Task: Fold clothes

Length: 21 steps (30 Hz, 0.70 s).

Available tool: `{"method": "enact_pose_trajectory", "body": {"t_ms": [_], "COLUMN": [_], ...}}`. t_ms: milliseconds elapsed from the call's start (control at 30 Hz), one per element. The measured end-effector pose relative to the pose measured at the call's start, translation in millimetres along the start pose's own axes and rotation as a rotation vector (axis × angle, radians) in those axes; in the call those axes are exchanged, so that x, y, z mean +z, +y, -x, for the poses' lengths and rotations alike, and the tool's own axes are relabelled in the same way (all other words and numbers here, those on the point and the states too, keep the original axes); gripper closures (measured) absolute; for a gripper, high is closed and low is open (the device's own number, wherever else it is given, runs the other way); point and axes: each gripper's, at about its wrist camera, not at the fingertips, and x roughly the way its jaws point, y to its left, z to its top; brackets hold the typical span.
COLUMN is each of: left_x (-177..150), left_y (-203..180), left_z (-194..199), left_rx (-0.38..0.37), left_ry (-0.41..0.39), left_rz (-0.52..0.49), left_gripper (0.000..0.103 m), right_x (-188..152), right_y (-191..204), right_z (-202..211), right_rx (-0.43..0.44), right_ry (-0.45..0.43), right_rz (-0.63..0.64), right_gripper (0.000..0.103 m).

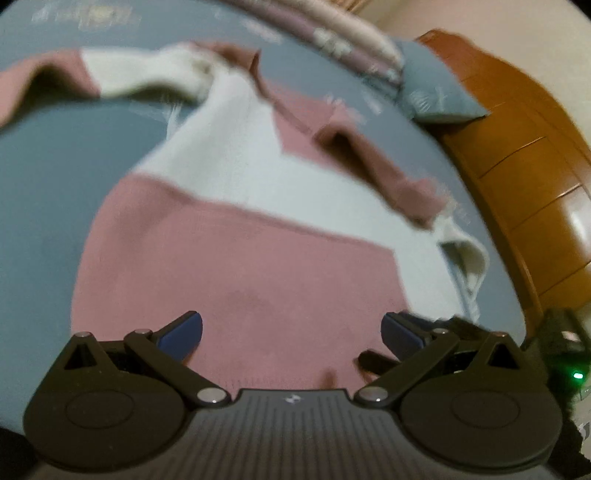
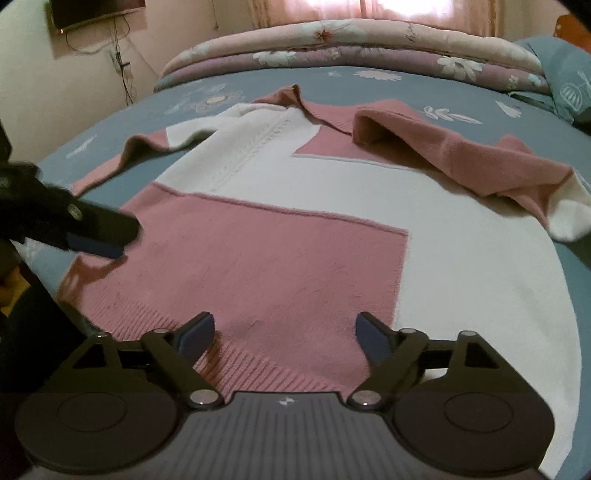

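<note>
A pink and white colour-block sweater (image 2: pixel 280 240) lies spread flat on the blue-grey bed sheet (image 2: pixel 258 83), hem nearest me. One pink sleeve with a white cuff (image 2: pixel 480 162) is draped over its far right side. The other sleeve (image 2: pixel 147 147) trails off at the far left. My right gripper (image 2: pixel 286 328) is open just above the pink ribbed hem, nothing between its fingers. My left gripper (image 1: pixel 291 328) is also open over the pink panel (image 1: pixel 236 273). In the right wrist view the left gripper (image 2: pixel 107 236) hovers by the hem's left corner.
A folded floral quilt (image 2: pixel 351 48) lies across the far end of the bed, with a blue-grey pillow (image 2: pixel 565 74) at the far right. A wooden headboard (image 1: pixel 524 155) borders the bed in the left wrist view. A dark screen (image 2: pixel 92 11) hangs on the wall.
</note>
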Motion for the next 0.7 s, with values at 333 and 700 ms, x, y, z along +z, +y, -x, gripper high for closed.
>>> {"method": "enact_pose_trajectory", "body": {"t_ms": [333, 700], "left_x": [0, -7], "left_y": [21, 7], "left_z": [4, 2], "left_rx": [-0.101, -0.057], "left_ry": [-0.031, -0.039], "left_rz": [0.084, -0.048], "left_gripper": [0.001, 0.001], "right_x": [3, 5], "right_y": [11, 24], "right_z": [-9, -14], "right_rx": [-0.015, -0.085], "right_ry": [0.034, 0.075], "right_rz": [0.021, 0.075], "right_gripper": [0.0, 0.0]}}
